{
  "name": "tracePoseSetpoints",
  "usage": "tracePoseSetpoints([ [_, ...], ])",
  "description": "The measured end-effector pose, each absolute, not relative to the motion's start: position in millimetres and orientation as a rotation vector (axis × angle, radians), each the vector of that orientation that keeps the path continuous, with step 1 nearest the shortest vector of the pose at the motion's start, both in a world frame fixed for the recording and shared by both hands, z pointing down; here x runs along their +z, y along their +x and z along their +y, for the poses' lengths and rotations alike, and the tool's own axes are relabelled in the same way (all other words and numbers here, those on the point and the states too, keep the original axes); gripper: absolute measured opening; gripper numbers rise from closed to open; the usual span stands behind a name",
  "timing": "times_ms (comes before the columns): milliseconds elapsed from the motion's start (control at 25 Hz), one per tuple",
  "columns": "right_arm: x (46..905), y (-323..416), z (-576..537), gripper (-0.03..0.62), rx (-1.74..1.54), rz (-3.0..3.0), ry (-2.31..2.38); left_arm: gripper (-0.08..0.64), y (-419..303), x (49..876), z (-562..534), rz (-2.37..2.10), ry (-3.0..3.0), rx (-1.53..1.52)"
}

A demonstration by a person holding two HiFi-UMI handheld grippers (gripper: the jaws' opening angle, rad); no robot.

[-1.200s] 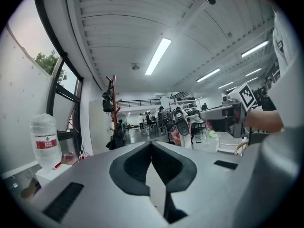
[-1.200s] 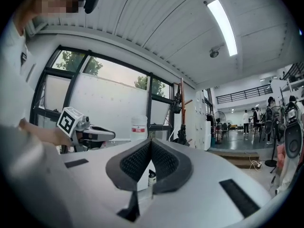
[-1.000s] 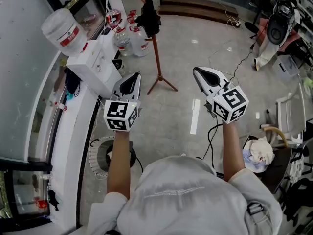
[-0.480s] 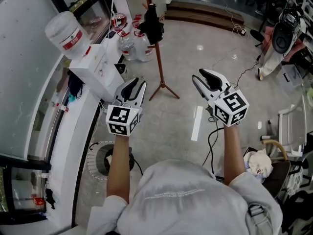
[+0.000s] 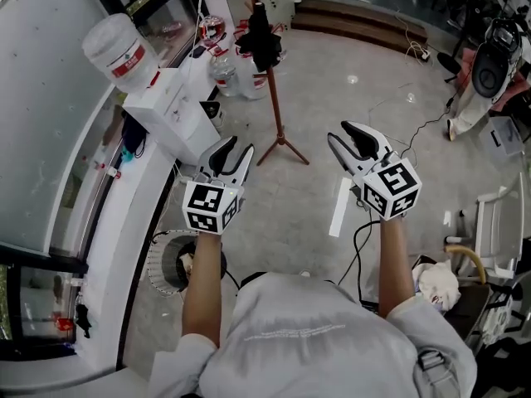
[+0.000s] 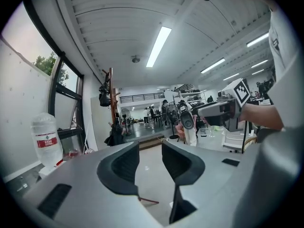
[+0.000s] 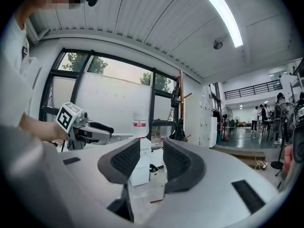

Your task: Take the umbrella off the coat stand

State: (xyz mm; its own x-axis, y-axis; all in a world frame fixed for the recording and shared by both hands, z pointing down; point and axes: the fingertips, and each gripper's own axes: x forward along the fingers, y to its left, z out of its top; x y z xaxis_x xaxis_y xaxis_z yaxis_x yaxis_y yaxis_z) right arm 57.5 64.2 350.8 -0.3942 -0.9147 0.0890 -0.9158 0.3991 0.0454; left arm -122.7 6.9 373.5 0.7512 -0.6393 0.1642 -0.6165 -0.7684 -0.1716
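While the person holds both tools out level over the grey floor [image 5: 307, 206], the left gripper [image 5: 231, 151] and the right gripper [image 5: 349, 137] are each opening, jaws apart and nothing between them. Neither touches anything. Well ahead of them stands the reddish coat stand [image 5: 275, 89] on its splayed feet. The black umbrella [image 5: 261, 38] hangs folded against its pole, below the top hooks. Left of the stand, a white water dispenser [image 5: 168, 113] carries an upturned water bottle [image 5: 115, 50] with a red label. Both grippers are well apart from the umbrella.
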Motion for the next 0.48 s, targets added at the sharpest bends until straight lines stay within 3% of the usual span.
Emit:
tracePoseSetpoints([
  [480, 366.2, 73.7, 76.6, 0.167, 0.110, -2.581, 1.671, 0.152, -123.6, 386.3, 26.6, 1.111, -2.847, -0.394],
])
